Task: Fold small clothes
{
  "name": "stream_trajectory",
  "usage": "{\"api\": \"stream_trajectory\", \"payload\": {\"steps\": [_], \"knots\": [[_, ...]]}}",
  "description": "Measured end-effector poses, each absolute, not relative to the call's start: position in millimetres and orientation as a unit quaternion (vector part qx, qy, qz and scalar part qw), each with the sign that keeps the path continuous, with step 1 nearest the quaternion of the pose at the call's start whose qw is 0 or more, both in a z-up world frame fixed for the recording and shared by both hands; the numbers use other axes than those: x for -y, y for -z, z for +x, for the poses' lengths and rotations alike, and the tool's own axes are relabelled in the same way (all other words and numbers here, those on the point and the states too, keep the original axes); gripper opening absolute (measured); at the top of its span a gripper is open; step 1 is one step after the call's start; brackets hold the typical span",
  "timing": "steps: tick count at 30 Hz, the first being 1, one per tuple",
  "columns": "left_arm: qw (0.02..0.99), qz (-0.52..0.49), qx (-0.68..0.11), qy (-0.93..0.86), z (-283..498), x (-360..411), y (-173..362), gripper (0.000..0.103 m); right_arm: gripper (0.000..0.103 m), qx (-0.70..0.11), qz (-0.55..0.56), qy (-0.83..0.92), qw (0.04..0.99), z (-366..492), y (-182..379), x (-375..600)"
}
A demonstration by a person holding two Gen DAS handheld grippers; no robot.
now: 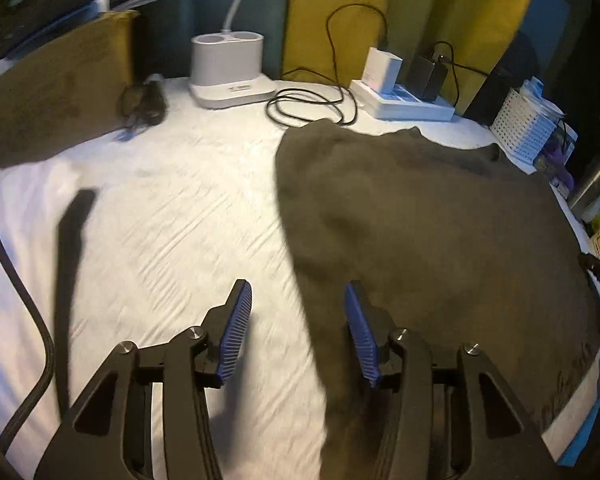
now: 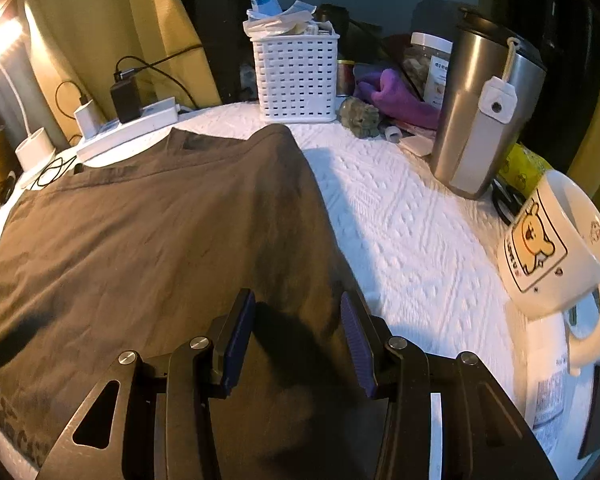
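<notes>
Left claw released, nothing between blue pads, hovering over shirt's left edge. Right claw likewise released, empty, above shirt's right edge. Shirt, dark brown, spread flat on bench under white cloth, neckline at far end. Beyond: power strip, basket, steel tumbler. Mug right, well apart from shirt.
</notes>
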State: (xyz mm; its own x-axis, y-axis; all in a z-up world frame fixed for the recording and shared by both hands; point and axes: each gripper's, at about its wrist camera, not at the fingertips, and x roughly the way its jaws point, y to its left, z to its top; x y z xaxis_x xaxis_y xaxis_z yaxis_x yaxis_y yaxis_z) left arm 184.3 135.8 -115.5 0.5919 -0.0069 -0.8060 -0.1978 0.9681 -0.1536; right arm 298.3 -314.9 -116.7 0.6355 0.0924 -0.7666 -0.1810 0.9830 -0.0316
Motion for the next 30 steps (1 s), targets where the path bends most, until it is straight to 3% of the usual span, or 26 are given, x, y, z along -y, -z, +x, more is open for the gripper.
{"api": "stream_trajectory", "payload": {"steps": [6,10,12,14,22,25,30], "knots": [[0.890,-0.062,-0.447,-0.059,212,-125,125,0.048,0.047,-0.424,-0.058,-0.071,0.901,310,118,312],[0.890,-0.035,-0.448,-0.082,218,-130,125,0.033,0.047,-0.429,-0.062,-0.068,0.899,316,123,313],[0.890,-0.022,-0.445,-0.092,217,-135,125,0.033,0.058,-0.425,-0.068,-0.053,0.901,316,125,314],[0.891,-0.016,-0.441,-0.107,215,-141,126,0.036,0.077,-0.422,-0.075,-0.027,0.903,317,127,319],[0.894,-0.061,-0.434,-0.092,198,-145,114,0.037,0.078,-0.418,-0.065,-0.002,0.906,304,117,335],[0.907,-0.059,-0.412,-0.067,185,-129,100,0.049,0.078,-0.411,-0.062,-0.005,0.909,292,110,335],[0.920,-0.062,-0.386,-0.026,169,-102,82,0.054,0.078,-0.400,-0.062,-0.011,0.914,266,102,331]]}}
